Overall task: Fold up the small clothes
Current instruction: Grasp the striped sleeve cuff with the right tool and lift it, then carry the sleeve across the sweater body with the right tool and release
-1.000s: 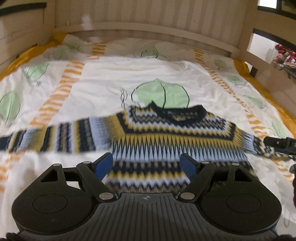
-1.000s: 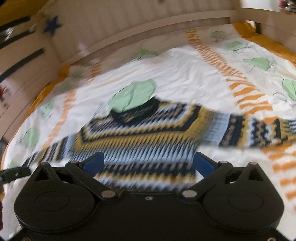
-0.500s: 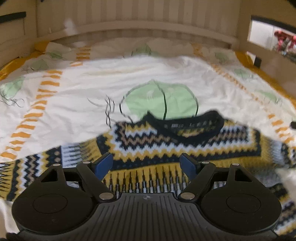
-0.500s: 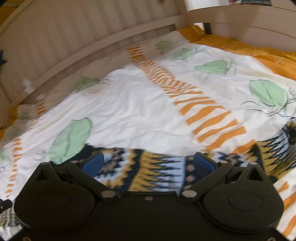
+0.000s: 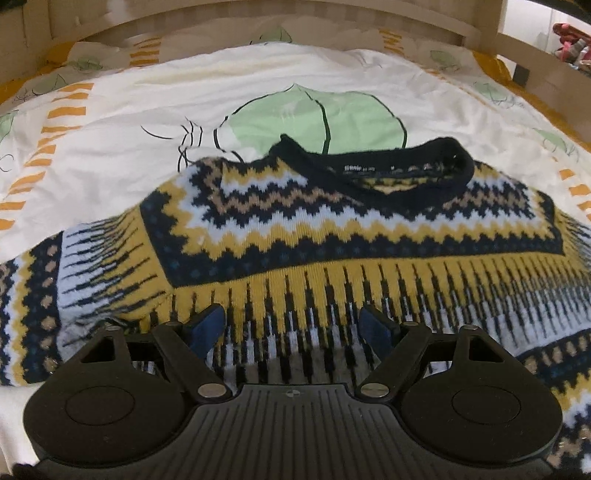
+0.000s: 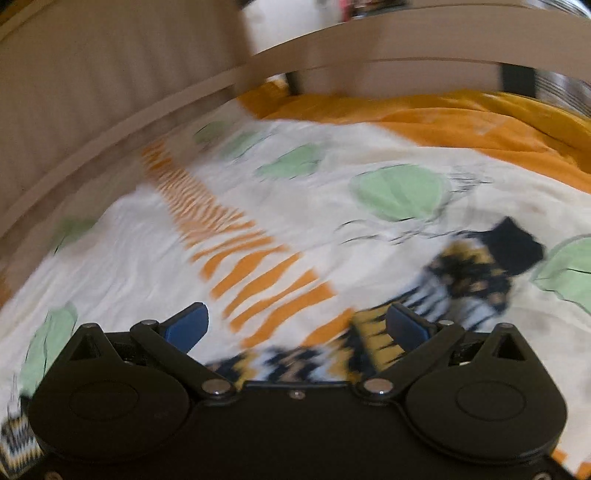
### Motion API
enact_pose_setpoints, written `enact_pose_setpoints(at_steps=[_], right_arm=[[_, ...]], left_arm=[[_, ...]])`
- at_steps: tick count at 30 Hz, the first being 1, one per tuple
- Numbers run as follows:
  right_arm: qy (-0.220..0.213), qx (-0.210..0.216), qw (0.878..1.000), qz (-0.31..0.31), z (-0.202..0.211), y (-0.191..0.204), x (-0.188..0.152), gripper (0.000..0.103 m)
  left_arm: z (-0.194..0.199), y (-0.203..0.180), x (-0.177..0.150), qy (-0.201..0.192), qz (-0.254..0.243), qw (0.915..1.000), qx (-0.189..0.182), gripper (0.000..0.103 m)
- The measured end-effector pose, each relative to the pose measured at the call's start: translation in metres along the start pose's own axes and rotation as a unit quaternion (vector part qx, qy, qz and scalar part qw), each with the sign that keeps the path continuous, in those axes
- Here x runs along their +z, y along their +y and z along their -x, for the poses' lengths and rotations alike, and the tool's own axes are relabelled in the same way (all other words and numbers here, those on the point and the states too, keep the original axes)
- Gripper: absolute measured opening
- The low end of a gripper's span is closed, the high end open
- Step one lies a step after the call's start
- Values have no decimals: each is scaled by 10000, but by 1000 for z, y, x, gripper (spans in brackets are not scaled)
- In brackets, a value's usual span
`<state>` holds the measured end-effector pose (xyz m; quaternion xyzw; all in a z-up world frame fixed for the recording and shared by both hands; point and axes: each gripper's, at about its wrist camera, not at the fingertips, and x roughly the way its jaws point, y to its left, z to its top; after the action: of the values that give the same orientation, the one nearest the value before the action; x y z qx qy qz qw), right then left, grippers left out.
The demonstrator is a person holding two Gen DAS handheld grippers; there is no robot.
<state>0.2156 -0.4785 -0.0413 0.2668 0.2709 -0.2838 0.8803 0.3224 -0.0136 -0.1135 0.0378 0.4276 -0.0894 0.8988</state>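
- Knitted sweater (image 5: 332,236), zigzag bands of navy, mustard, white and tan, lay flat on the bedspread (image 5: 110,147) with its front up and its dark neckband (image 5: 373,173) on the far side.
- White bedspread carried green leaf prints and rows of orange dashes; a wooden bed rail (image 5: 258,22) ran along its far edge.
- Left wrist view, left to right: one sleeve (image 5: 33,306) trailed off toward the left edge, the body filled the middle, the other shoulder sloped to the right edge.
- Left gripper (image 5: 293,326) hung low over the sweater's chest, jaws spread wide, blue pads (image 5: 207,326) apart with only knit showing between them; contact with the cloth could not be told.
- Right wrist view was blurred: orange dashes at left, then the right gripper (image 6: 295,326), jaws spread wide, nothing pinched.
- Sleeve of the sweater (image 6: 469,280) ran from under that gripper's right finger up to a dark cuff (image 6: 513,251) at right.
- Orange sheet (image 6: 461,118) lay bunched along the far right side.
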Motion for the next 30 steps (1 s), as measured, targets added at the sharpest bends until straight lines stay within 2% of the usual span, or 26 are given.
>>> enact_pose_setpoints(at_steps=[4,6,9,12,18,20,23,24,25,28,30], right_arm=[[126,-173,9951,-962,-7,-41,5,84],[157,-417,9905,-1301,-8,-57,4,79],[208,-723,9842,-1604,-11,-74,3,76],[233,-861,9740,-2084,-10,-91,-1,60],[-60,-1342,9613,-2406,2,-106,-4,61],[33,-1413,9609,-2382,-2,-108,-3,61],[336,-1138,9587,-2584,-20,-116,-5,58],[420,-1008,9598,-2584,-25,-116,-6,44],[473,-956,9610,-2552,-27,-114,-7,16],[273,-756,9712,-2242,-21,-98,-6,15],[-159,-360,9866,-1581,-6,-68,3,15]], left_arm=[[-4,-6,-3,-13,-124,9999,27,89],[-6,-6,-4,49,-103,9999,-53,95],[-8,-6,-2,112,-105,9998,-125,98],[-9,-3,1,266,-52,9994,-195,99],[-10,-4,-1,294,-100,9992,-252,99],[-9,-3,0,314,-65,9991,-279,98],[-3,0,2,253,46,9993,-285,92],[-1,2,4,203,113,9992,-321,92],[2,5,5,149,177,9991,-361,91],[11,11,11,-70,314,9985,-447,89],[18,13,16,-275,340,9978,-504,88]])
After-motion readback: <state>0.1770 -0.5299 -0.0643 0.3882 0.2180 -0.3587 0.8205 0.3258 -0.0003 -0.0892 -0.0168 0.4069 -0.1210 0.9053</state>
